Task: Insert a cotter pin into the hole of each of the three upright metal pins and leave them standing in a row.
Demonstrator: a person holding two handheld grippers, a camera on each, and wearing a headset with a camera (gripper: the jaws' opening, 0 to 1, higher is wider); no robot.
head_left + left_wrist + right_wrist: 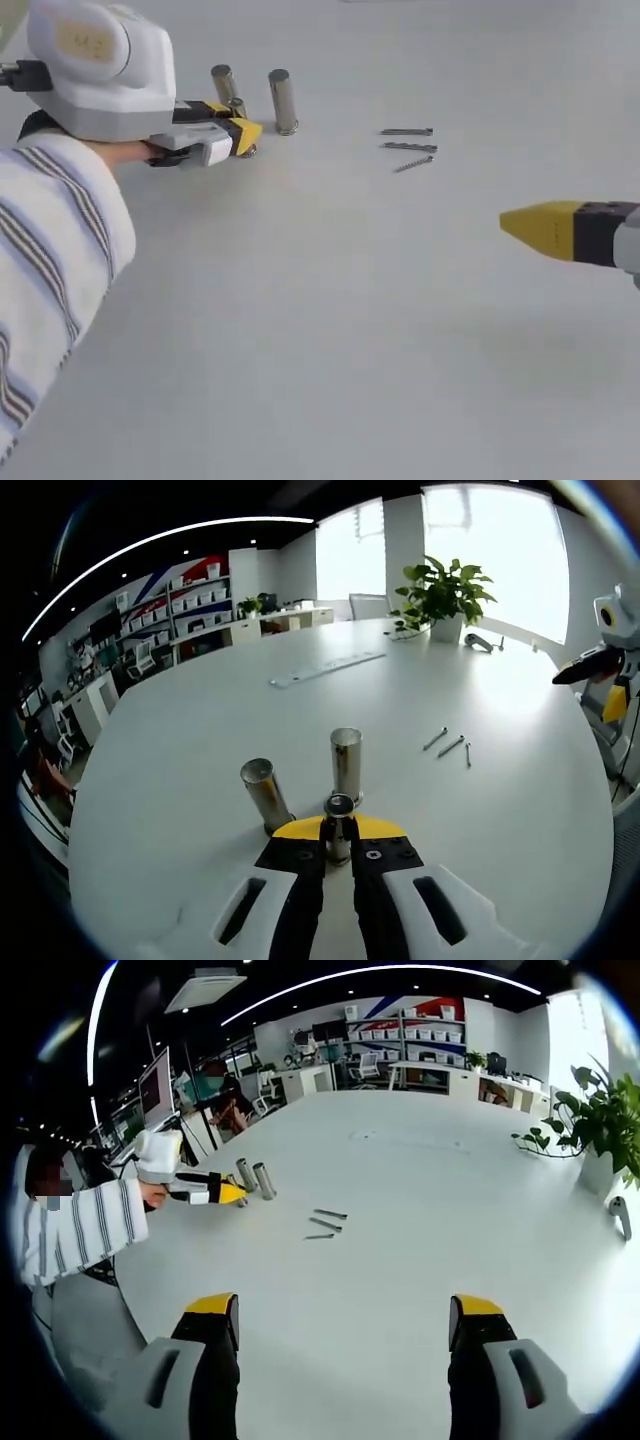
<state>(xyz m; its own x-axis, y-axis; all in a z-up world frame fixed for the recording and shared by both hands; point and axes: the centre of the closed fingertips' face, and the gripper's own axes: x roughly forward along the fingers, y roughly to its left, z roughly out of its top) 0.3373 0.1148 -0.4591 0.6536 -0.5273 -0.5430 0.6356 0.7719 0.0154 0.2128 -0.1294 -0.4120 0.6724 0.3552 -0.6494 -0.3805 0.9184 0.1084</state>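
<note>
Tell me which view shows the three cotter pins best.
The head view: the cotter pins lie loose on the table, each one clearly separate. The left gripper view shows them small, right of the metal pins; the right gripper view shows them tiny, mid-table.

Readable text, labels, brands, numbers, signs: none found.
Left gripper (245, 135): faint marks on a pale patch on top of its body, too blurred to read.
Shelves (190, 608) along the far wall: any lettering too small to tell.
</note>
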